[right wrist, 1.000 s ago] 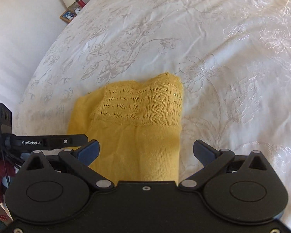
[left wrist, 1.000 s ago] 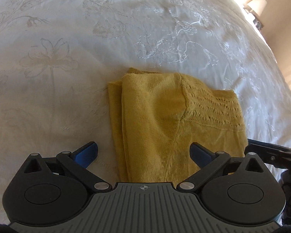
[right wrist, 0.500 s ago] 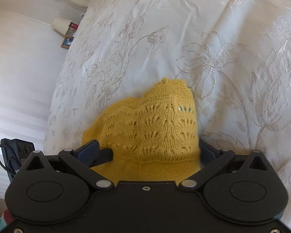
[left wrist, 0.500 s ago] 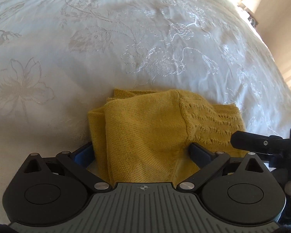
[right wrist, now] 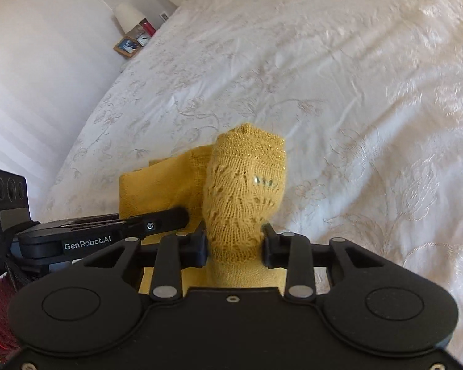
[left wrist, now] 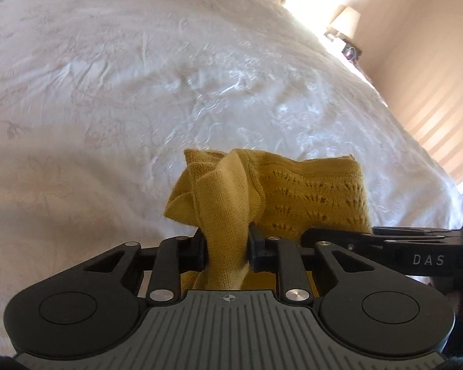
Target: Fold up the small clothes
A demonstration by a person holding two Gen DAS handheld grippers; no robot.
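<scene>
From the left wrist, the left gripper had its jaws clamped on a bunched fold of the yellow sweater above the bed. From the right wrist, the right gripper pinched its lacy cuff.

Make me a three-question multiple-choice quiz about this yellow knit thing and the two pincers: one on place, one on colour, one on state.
1. What lies beneath the yellow knit garment? A) a wooden floor B) a white embroidered bedspread C) a sink
2. The lamp by the bed has which shade colour? A) white B) green C) black
3. The left gripper and right gripper are: A) both open B) one open C) both shut on fabric

Answers: B, pale floral cloth surrounds it; A, shade looks white; C, knit bunches between each pair of fingers.
</scene>
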